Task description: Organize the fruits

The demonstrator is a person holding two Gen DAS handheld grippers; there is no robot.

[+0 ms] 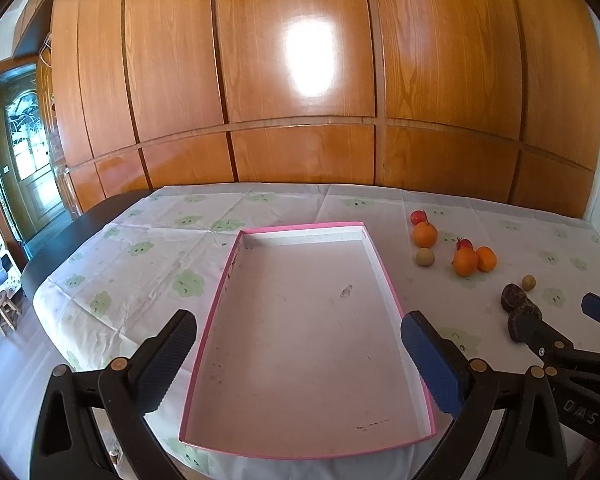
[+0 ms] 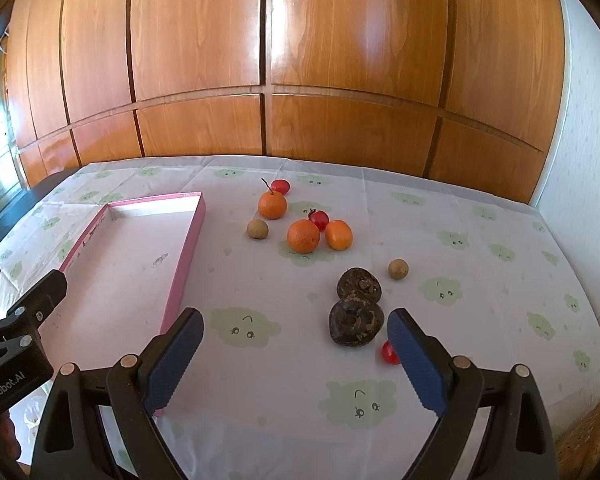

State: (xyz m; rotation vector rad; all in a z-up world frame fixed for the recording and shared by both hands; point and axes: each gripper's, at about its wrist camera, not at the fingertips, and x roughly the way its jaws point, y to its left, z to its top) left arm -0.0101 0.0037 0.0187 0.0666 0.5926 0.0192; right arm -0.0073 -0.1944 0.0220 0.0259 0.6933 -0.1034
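Observation:
An empty pink-rimmed shallow box [image 1: 236,256] [image 2: 188,248] lies on the table. My left gripper [image 1: 300,360] hovers open over its near end, nothing between the fingers. To the box's right lie three oranges [image 2: 303,236] [image 1: 465,262], small red fruits [image 2: 319,219], two tan round fruits [image 2: 257,228] and two dark wrinkled fruits [image 2: 355,322] [image 1: 514,297]. My right gripper [image 2: 296,356] stands open just in front of the nearer dark fruit. A red fruit [image 2: 389,353] is partly hidden behind its right finger [image 2: 416,360].
A white tablecloth [image 2: 480,320] with green cloud prints covers the dark table. A glossy wooden panel wall [image 1: 300,80] stands right behind the table. The table's left edge [image 1: 60,248] drops to a floor with a small stool [image 1: 4,312].

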